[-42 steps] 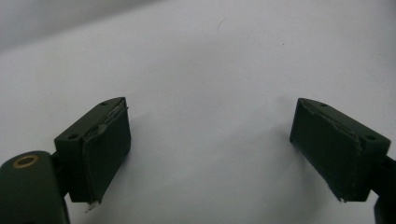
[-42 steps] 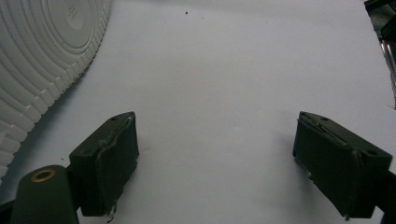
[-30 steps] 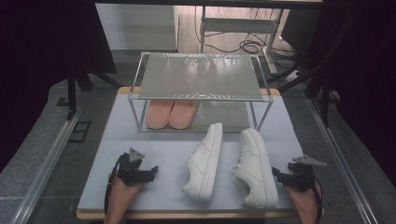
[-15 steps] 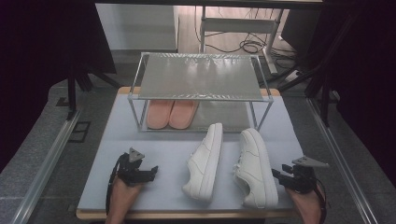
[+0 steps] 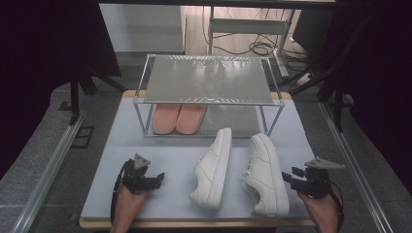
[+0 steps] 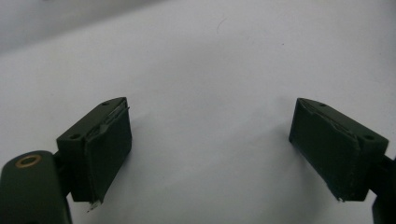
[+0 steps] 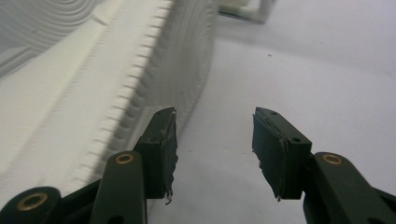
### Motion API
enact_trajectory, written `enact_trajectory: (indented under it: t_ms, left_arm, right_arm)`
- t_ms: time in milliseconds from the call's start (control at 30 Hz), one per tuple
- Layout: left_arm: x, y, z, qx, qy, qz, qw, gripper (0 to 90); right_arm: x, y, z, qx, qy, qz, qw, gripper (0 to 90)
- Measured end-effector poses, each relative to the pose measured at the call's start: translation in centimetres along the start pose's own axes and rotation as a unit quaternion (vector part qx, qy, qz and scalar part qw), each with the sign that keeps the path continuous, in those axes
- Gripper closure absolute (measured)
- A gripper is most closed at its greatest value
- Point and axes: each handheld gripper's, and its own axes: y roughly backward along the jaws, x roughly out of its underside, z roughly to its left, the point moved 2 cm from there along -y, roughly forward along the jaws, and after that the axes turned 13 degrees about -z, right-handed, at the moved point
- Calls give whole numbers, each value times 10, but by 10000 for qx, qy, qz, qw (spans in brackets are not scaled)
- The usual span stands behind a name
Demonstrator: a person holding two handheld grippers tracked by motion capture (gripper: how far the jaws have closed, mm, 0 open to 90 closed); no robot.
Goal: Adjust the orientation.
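Just left of the right gripper (image 5: 286,176), the right shoe (image 5: 265,174) lies on the bench (image 5: 170,160), its heel end nearest the fingers (image 7: 163,140). Seen in the right gripper view, those fingers have just been closing and now stand half spread, with nothing between them but bare bench; the shoe's ribbed sole edge (image 7: 159,70) runs alongside the left-hand finger, just beside it, and whether they touch I cannot tell. Farther left, beyond that shoe, the left shoe (image 5: 214,167) lies tipped on its side, roughly midway between the two grippers. The left gripper (image 5: 158,179) sits low over the bench, well apart from both shoes, and in the left gripper view its fingers (image 6: 100,149) are spread wide over bare bench, holding nothing. Ahead of both grippers, at the far end of the bench, stands a rack (image 5: 206,80), and a pink pair (image 5: 177,117) sits under its top shelf, on the side ahead of the left gripper.
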Motion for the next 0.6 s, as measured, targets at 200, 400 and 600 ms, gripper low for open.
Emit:
enact_trajectory:
  t_ms: [200,400,600]
  left_arm:
    - [0,0,0,-3,-2,-7,10000,130]
    - [0,0,-1,-8,-34,-28,10000,136]
    - [0,0,-1,-7,-35,-28,10000,137]
  right_arm:
    - [-11,2,8,-22,125,39,9999,532]
    - [-20,8,10,-35,108,-28,9999,592]
    - [-30,14,17,-93,161,-25,9998,634]
